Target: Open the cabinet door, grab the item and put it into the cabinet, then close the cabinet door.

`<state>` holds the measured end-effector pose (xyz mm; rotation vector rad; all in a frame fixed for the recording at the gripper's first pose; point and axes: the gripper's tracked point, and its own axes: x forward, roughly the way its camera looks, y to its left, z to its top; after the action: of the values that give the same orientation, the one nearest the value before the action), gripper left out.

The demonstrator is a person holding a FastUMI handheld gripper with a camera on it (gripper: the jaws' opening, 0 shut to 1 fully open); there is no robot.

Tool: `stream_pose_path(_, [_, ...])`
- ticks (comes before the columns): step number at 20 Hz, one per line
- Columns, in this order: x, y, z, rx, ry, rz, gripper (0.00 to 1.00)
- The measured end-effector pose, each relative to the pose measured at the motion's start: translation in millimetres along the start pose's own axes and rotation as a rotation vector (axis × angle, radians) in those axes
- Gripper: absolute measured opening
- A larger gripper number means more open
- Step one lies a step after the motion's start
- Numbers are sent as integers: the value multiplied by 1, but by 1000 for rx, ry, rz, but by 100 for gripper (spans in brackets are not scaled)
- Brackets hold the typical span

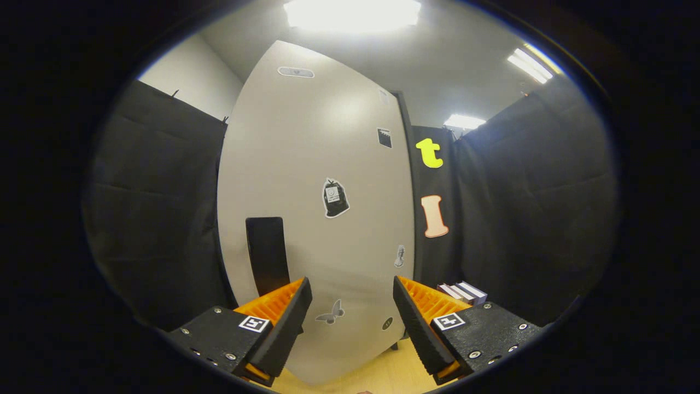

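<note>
A tall pale cabinet door (306,180) stands shut straight ahead of me, dotted with small stickers. Its dark upright handle (267,253) sits low on the door, just above and beyond my left finger. My gripper (353,306) is open, its fingers spread wide with nothing between them, a short way in front of the door. Some small flat boxes (462,293) lie stacked beyond my right finger, to the right of the cabinet.
Black cloth walls close in on the left (158,219) and the right (536,219). A light wooden surface (383,375) shows below the cabinet between my fingers. Bright ceiling lights shine overhead.
</note>
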<state>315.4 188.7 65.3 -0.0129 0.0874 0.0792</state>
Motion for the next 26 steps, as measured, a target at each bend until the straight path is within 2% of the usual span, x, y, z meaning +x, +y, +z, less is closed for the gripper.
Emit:
stream_pose_path(6, [20,39,-9,-11,33,79,93])
stream_pose_path(13, [3,51,-14,-13,15,123,93])
stream_pose_path(22, [-51,19,-10,0,-48,95,93])
stream_pose_path(26, [-78,-2,-25,9,-48,73,93])
